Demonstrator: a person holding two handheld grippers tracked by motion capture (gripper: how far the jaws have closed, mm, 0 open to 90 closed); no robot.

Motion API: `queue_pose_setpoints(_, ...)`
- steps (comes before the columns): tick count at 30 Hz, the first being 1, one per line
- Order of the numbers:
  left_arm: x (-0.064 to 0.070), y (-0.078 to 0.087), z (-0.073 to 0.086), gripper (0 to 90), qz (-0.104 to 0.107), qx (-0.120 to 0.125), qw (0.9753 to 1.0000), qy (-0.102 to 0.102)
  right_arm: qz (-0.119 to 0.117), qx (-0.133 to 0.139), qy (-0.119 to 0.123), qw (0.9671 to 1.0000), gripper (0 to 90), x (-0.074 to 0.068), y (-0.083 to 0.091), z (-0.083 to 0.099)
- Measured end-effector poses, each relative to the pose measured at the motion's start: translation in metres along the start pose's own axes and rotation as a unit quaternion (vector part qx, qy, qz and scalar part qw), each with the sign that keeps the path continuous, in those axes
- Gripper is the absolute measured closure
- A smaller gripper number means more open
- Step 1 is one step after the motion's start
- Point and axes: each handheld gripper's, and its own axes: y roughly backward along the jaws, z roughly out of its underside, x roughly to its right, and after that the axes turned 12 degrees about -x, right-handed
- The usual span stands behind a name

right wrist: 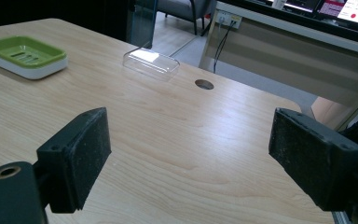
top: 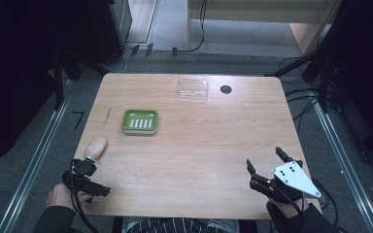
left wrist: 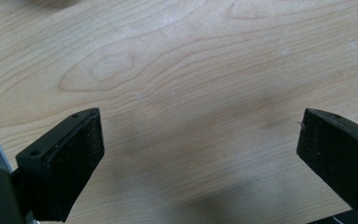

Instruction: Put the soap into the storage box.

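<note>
You hadn't picked anything up yet: left gripper [top: 93, 156] hung jaws apart and empty just beside the soap bar [top: 97, 145] at the table's [top: 199, 145] near-left edge. Right gripper [top: 267, 167] was spread and empty too, near-right. Green soap dish [top: 140, 121] and clear lid [top: 193, 89] sat untouched farther back, so grabbing and placing looked all still ahead.

On the wooden worktop [top: 199, 150] we see a green soap dish [top: 125, 121] left of centre, a clear plastic lid [top: 193, 89] near the far edge, and a dark round hole [top: 226, 89] just beside it towards the far right corner.
</note>
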Motion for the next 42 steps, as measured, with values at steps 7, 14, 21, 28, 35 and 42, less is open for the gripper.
queue_pose_setpoints(7, -0.001, 0.000, 0.001, 0.9, 0.003, 0.003, 1.0000, 0.003, -0.002, -0.001, -0.001, 1.0000, 13.4, 0.000, -0.001, -0.001)
queue_pose_setpoints(14, -0.002, 0.001, 0.004, 0.7, 0.003, 0.008, 1.0000, 0.006, -0.008, 0.002, 0.001, 1.0000, 13.4, -0.001, -0.005, -0.002)
queue_pose_setpoints(21, -0.003, 0.003, 0.003, 0.0, -0.004, 0.012, 0.9999, 0.002, -0.012, 0.003, 0.001, 0.9999, 13.4, -0.001, -0.007, -0.003)
queue_pose_setpoints(28, -0.004, 0.003, -0.002, 0.0, -0.008, 0.022, 0.9997, -0.004, -0.016, 0.006, 0.011, 0.9998, 13.4, -0.006, -0.009, -0.007)
queue_pose_setpoints(35, -0.009, 0.004, -0.003, 0.0, -0.008, 0.029, 0.9996, -0.002, -0.018, 0.004, 0.016, 0.9997, 13.4, -0.007, -0.011, -0.008)
queue_pose_setpoints(42, -0.016, 0.006, -0.008, 0.0, -0.008, 0.042, 0.9991, 0.006, -0.020, 0.005, 0.015, 0.9997, 13.4, -0.007, -0.012, -0.008)
